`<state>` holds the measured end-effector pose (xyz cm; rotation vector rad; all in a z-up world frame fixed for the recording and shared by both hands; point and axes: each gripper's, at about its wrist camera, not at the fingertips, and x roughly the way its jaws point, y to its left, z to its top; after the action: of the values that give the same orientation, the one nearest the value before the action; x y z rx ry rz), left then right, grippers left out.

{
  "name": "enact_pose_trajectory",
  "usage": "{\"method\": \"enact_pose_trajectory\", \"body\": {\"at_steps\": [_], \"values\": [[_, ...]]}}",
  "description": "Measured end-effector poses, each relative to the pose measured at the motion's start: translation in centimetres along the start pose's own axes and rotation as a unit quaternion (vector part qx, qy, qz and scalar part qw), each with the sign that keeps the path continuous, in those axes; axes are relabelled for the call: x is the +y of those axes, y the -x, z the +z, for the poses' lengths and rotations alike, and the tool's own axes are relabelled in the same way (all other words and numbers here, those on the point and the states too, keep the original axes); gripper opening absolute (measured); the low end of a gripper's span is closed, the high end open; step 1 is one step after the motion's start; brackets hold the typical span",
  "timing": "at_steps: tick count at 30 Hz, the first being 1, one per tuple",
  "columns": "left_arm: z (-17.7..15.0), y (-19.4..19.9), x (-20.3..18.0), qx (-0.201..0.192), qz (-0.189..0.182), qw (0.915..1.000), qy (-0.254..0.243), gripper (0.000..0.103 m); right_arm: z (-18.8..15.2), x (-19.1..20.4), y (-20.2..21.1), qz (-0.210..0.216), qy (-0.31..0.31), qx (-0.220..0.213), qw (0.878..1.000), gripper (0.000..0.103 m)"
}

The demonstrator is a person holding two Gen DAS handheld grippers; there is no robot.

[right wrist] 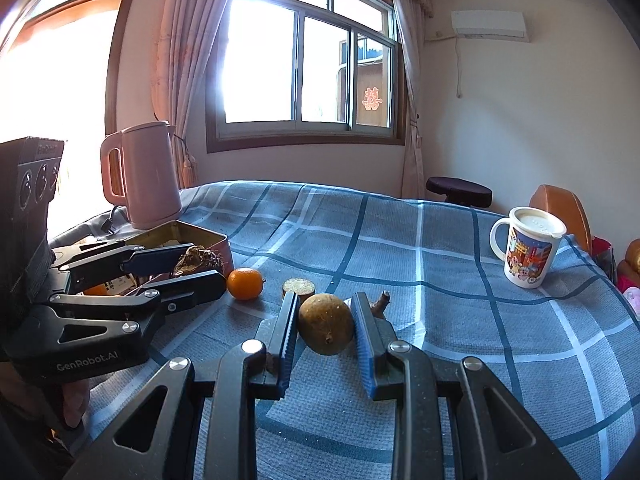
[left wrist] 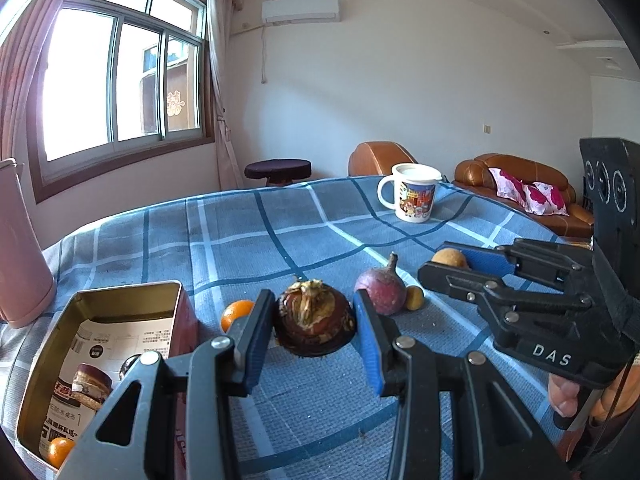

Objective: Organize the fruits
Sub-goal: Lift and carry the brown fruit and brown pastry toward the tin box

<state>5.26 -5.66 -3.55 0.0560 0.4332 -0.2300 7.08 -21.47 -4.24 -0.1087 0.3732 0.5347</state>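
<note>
Dark bulb-like fruit: a dark brown, round fruit (left wrist: 315, 322) with a dry, ragged top, at lower centre of the left wrist view, clamped between the blue pads of the left hand-held gripper (left wrist: 316, 330) and lifted just clear of the cloth.
Brown round fruit: a dull tan fruit (right wrist: 326, 324) at lower centre of the right wrist view, pinched between the pads of the right hand-held gripper (right wrist: 325, 330), just above the cloth.
Tin: an open rectangular metal tin (left wrist: 48, 360) at lower left of the left wrist view, lined with printed paper, a small orange fruit (left wrist: 60, 451) in its near corner.
Loose fruit: a mandarin (right wrist: 245, 283) lies beside the tin; a purple-red fruit with a stem (left wrist: 381, 288) and a small yellow fruit (left wrist: 415, 298) touching it lie right of centre in the left wrist view; a short cut piece with a pale top (right wrist: 298, 287) sits behind the right gripper's left finger.
Desk: covered by a blue checked cloth (right wrist: 460, 280).
Mug: a lidded cartoon mug (right wrist: 527, 246) stands far right, well apart from the fruit.
Kettle: a pink kettle (right wrist: 140, 176) stands behind the tin, upper left of the right wrist view.
</note>
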Motion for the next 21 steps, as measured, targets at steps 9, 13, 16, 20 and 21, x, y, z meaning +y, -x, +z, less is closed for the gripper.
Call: {"method": "enact_pose_trajectory", "body": {"at_steps": [9,13,16,20,21], "values": [[-0.1,0.5,-0.1,-0.015,0.003,0.9999,-0.003,0.042,0.0,0.1,0.6,-0.001,0.002,-0.017,1.000,0.028],[-0.1,0.7,-0.1,-0.021,0.004,0.9998,-0.005,0.042,0.0,0.1,0.8,-0.001,0.003,-0.024,1.000,0.028],[-0.1,0.8,-0.1,-0.021,0.003,0.9998,-0.005,0.042,0.0,0.1,1.0,-0.001,0.003,-0.029,1.000,0.028],[-0.1,1.0,-0.1,-0.025,0.004,0.9997,-0.004,0.042,0.0,0.1,1.3,-0.001,0.004,-0.035,0.999,0.028],[-0.1,1.0,-0.2,-0.026,0.005,0.9997,-0.004,0.042,0.0,0.1,1.3,-0.001,0.004,-0.037,0.999,0.028]]}}
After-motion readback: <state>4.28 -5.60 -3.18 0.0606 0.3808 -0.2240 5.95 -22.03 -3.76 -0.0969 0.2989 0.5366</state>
